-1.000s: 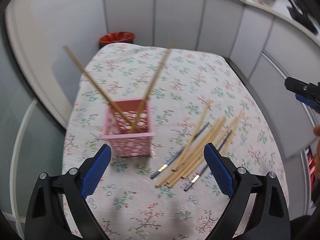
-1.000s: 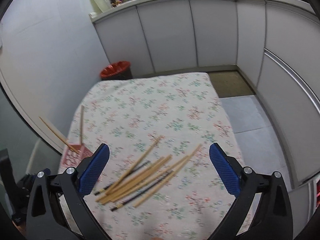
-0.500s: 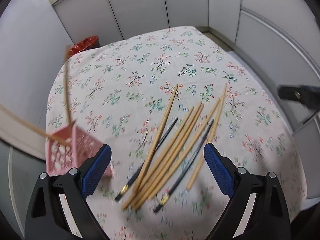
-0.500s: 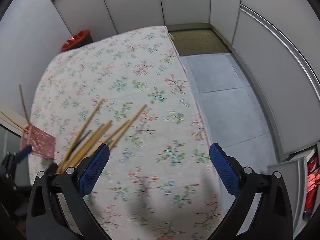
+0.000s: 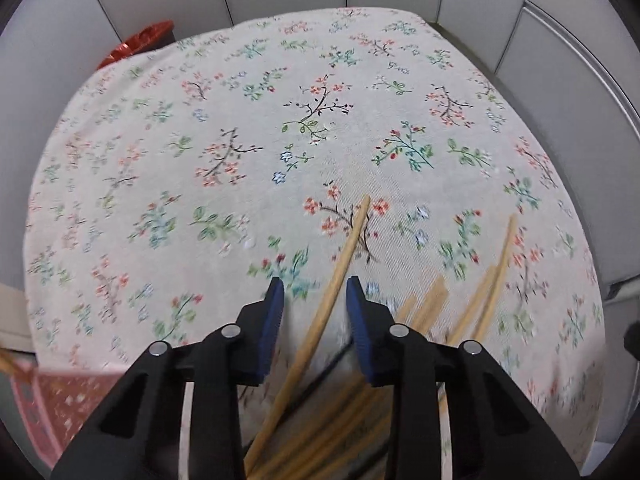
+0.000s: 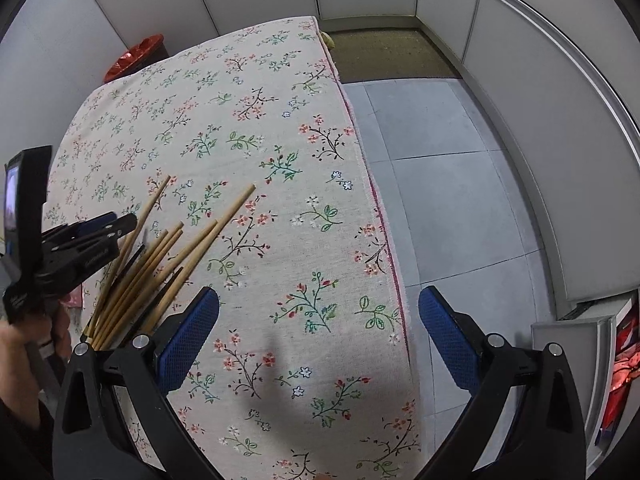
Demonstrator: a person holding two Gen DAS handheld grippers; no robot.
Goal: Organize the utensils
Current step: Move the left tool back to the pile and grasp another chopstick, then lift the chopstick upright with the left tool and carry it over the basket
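Several wooden chopsticks (image 5: pixel 480 292) and a few black ones (image 5: pixel 320 372) lie in a loose pile on the flowered tablecloth (image 5: pixel 280 140). My left gripper (image 5: pixel 314 290) hangs low over the pile with its jaws closing. One wooden chopstick (image 5: pixel 348 240) runs between the blue pads, and a gap still shows beside it. The pink mesh basket (image 5: pixel 52 408) sits at the lower left and is blurred. In the right wrist view the pile (image 6: pixel 168 256) lies at the left, with the left gripper (image 6: pixel 120 222) above it. My right gripper (image 6: pixel 318 308) is open over the cloth near the table's right edge and holds nothing.
A red waste bin (image 6: pixel 136 54) stands beyond the table's far left corner. Grey floor tiles (image 6: pixel 440 200) lie to the right of the table edge, with white cabinets behind. A person's hand (image 6: pixel 24 344) holds the left gripper's handle. An open drawer (image 6: pixel 580 332) shows at the right.
My left gripper swung from the basket to the chopstick pile and dropped low, its jaws narrowing around one wooden chopstick. The right gripper sank and shifted toward the table's right edge, still open.
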